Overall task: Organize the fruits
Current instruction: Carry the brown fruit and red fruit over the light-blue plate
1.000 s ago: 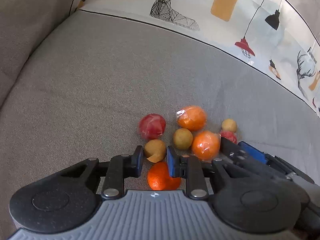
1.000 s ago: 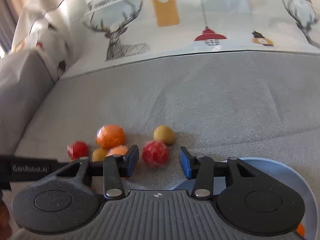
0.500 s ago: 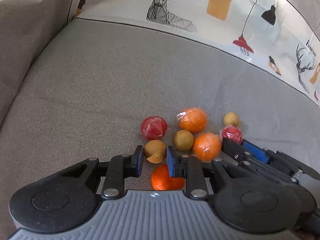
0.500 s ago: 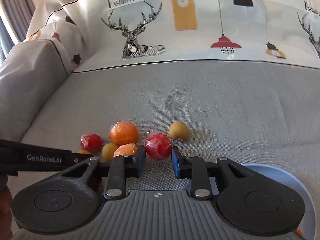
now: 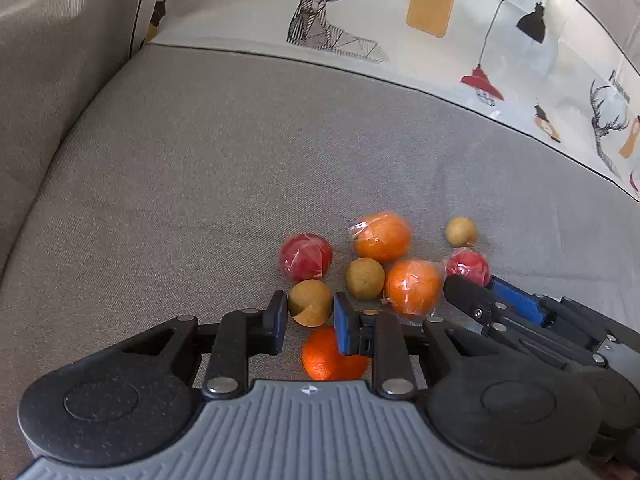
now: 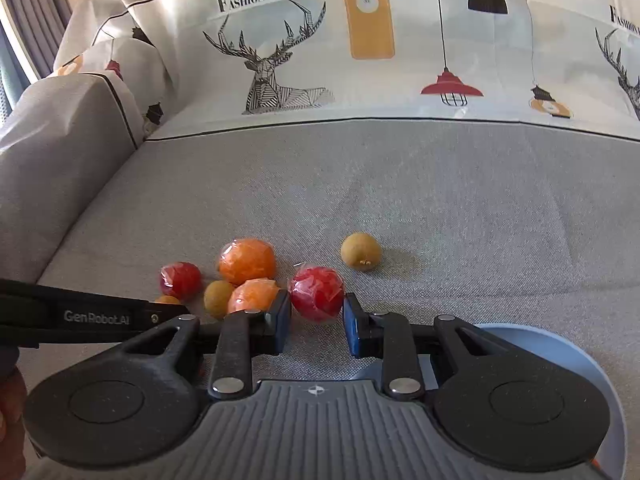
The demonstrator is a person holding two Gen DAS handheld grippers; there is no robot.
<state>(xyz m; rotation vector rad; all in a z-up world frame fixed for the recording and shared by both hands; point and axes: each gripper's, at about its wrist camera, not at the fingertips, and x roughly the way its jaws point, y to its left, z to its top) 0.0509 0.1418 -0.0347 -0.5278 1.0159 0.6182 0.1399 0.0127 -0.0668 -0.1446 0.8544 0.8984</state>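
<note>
Two tools are working one tight cluster of fruit on the grey sofa seat [image 5: 200, 168].

Left wrist view: the left tool [image 5: 310, 316] has its pads close on either side of a tan fruit [image 5: 310, 302], seemingly pinching it; contact on the blue pad side looks firm, the black side less certain. A bare orange [image 5: 326, 354] lies below the pads, just under the held fruit. Just beside the blue pad sit a second tan fruit [image 5: 365, 278] and a wrapped orange [image 5: 414, 287]. Risk: lifting could nudge these neighbours and set them rolling on the soft fabric; a round fruit held near the pad tips may also slip out. The right tool [image 5: 472, 284] enters from the right, touching the cluster, so the two tools could collide.

Right wrist view: the right tool [image 6: 316, 316] is closed around a wrapped red fruit [image 6: 316, 294], which sits between the pad tips. Risk: the slick film may let it squirt forward. A lone tan fruit [image 6: 360, 256] lies beyond, apart. The blue bowl [image 6: 560, 344] rim shows low right, near the tool.
</note>
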